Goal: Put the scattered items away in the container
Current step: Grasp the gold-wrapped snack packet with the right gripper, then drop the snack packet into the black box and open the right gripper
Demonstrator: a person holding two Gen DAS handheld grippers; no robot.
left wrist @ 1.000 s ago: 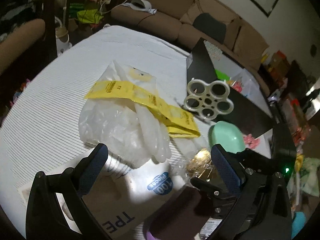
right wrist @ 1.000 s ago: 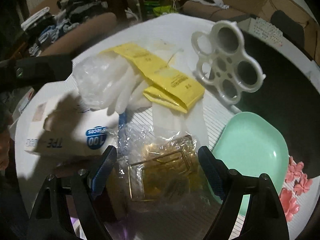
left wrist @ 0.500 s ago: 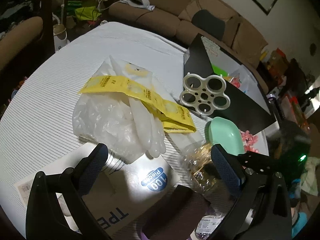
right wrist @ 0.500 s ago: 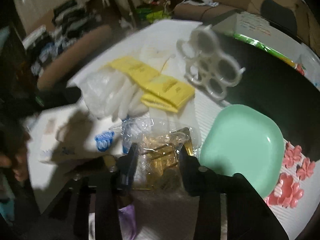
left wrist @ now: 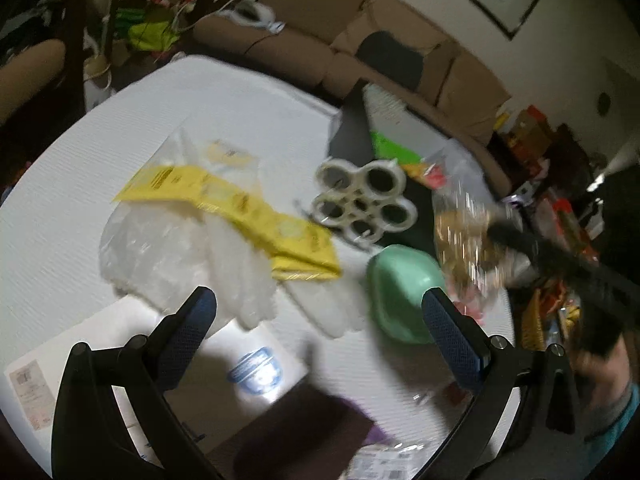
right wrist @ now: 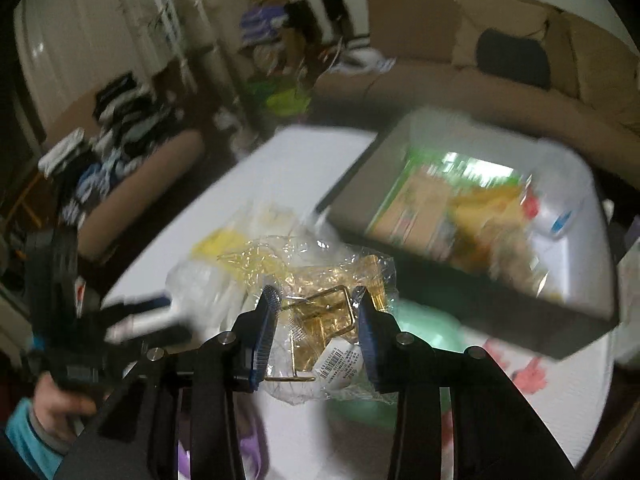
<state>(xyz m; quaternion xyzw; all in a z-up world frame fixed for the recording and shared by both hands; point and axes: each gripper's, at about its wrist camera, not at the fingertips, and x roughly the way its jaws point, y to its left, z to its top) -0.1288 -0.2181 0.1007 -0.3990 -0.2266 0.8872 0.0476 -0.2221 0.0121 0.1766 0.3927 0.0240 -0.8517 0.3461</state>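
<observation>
Gripping gold-clip bag w/ right gripper, above table.

We can read almost nothing here, since motion blurs both views. The white sticker on the clear bag of gold clips carries a barcode with illegible print. The blue oval badge on the white box and the yellow packet's print are smeared.

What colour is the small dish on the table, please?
Mint green dish, clearest in the left wrist view.
</observation>
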